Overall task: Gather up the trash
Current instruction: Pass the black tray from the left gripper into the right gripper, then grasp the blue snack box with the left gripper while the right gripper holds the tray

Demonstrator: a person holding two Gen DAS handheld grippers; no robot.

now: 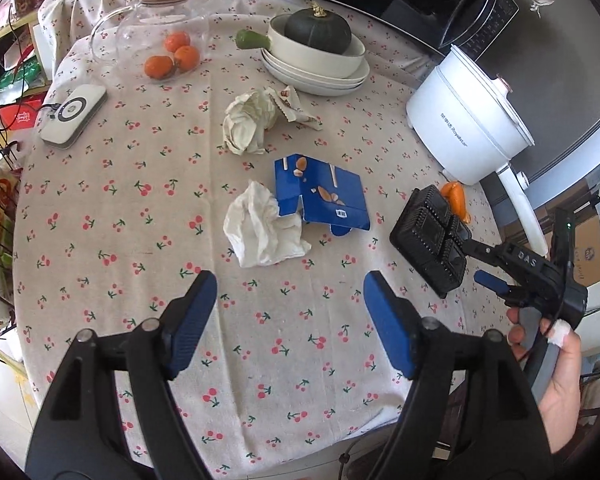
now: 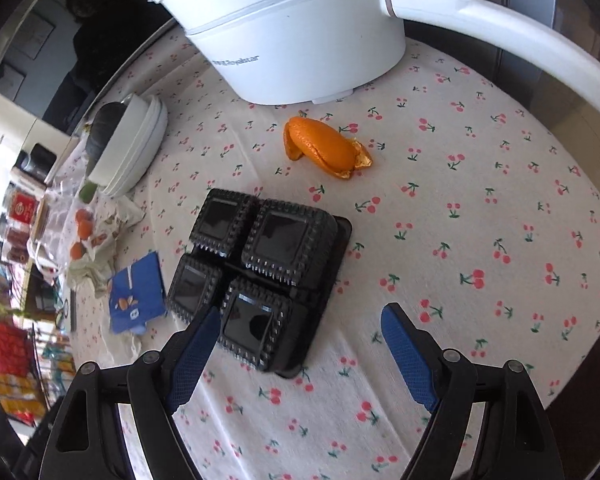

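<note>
- Left gripper (image 1: 288, 300): jaws wide apart, nothing between them; hovers over bare worktop (image 1: 140, 208), short of the litter.
- White tissue (image 1: 264, 228), crumpled: touching the blue carton (image 1: 324, 196), flattened, mid-worktop; cream wrapper (image 1: 252, 120) beyond. All uncollected.
- Black plastic tray (image 2: 260, 272), four cells, upturned: right gripper (image 2: 300, 328) open around its near corner, pads not yet closed.
- Orange peel (image 2: 328, 148): beside the white pot (image 2: 300, 40).

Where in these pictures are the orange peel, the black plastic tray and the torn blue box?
orange peel (image 2: 327, 148): right wrist view, middle of its curved outer skin.
black plastic tray (image 2: 278, 240): right wrist view, flat top of one of its four cups.
torn blue box (image 1: 320, 196): left wrist view, centre of its flattened panel.
</note>
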